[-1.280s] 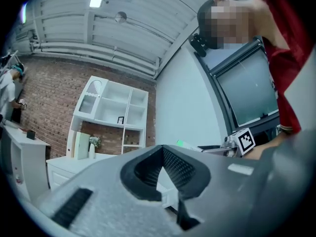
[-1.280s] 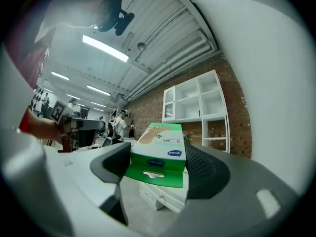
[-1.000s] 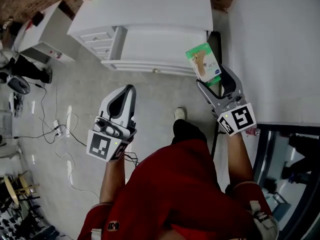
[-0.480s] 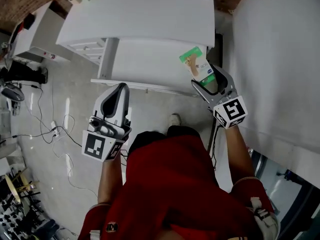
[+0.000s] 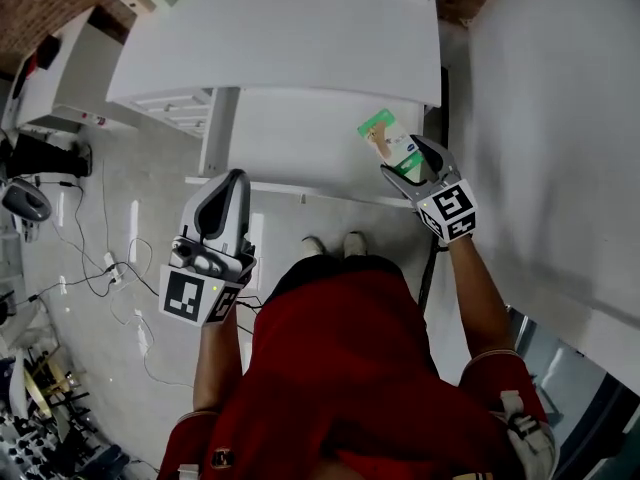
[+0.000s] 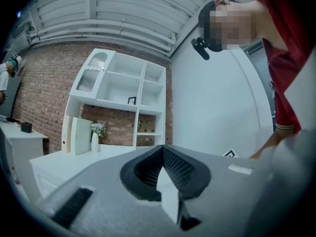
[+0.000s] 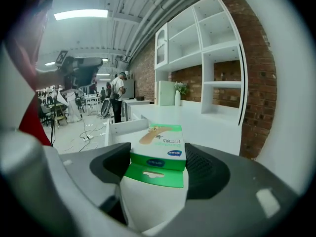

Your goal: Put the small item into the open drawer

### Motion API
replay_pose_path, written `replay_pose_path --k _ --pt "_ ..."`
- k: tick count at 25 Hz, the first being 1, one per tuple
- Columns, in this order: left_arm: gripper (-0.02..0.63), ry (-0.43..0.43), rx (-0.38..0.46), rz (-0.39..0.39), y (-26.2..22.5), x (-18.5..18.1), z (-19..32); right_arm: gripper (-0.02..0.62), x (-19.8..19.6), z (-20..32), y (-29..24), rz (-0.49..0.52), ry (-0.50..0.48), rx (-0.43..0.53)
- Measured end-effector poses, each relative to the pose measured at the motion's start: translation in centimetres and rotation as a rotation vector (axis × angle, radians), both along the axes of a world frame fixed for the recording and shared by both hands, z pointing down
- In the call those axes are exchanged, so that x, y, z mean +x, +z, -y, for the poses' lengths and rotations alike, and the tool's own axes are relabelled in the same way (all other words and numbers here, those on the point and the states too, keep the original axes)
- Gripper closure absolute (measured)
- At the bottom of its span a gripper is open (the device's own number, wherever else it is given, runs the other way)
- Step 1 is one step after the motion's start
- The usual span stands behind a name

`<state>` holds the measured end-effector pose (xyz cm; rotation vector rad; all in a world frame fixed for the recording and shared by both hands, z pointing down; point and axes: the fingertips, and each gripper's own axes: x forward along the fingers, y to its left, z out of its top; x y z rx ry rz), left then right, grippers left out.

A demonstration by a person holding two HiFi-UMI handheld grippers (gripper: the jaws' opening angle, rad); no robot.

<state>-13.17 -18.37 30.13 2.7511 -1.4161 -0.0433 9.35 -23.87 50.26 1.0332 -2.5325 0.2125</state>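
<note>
A small green and white plaster box is clamped in my right gripper, which is shut on its near end. In the head view the box hangs over the right part of the open white drawer of the dresser. The right gripper view shows the box lying flat between the jaws of the right gripper, with the drawer's side wall beyond it. My left gripper is shut and holds nothing, just in front of the drawer's left front edge; the left gripper points up at a shelf unit.
The dresser top lies beyond the drawer, with smaller drawers pulled out at the left. A white wall panel stands close on the right. Cables trail over the floor at the left. The person's shoes are under the drawer front.
The person has stepped closer to the dresser. My right gripper has carried the box forward, from in front of the drawer to over it. The left gripper has barely shifted.
</note>
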Motion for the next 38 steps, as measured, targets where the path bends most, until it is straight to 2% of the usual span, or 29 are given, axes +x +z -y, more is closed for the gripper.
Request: replay_pose_path --k 3,7,16,22,33,38 --pt "0.606 -0.003 -0.02 0.0 0.2 0.0 -1.0 0.241 0.7 0.1 2.0 -0.046 0.02 -0.049" --pt "0.606 -0.011 -0.053 0.003 3.3 -2.7 3.3 0.241 -2.1 5.9 6.8 -0.117 0.02 -0.113" --pt "0.606 -0.023 -0.095 -0.001 4.6 -2.8 4.2 0.241 -2.7 9.9 11.6 -0.248 0.044 -0.188" --pt "0.606 -0.032 -0.128 0.005 5.4 -3.1 4.0 0.241 -2.8 11.8 12.8 -0.299 0.05 -0.21" --pt "0.606 -0.049 -0.143 0.042 6.1 -3.6 3.8 0.241 -2.8 13.6 15.2 -0.33 0.066 -0.258" --pt "0.606 -0.059 -0.15 0.042 6.2 -3.8 3.8 0.239 -2.5 13.7 15.5 -0.377 0.077 -0.275"
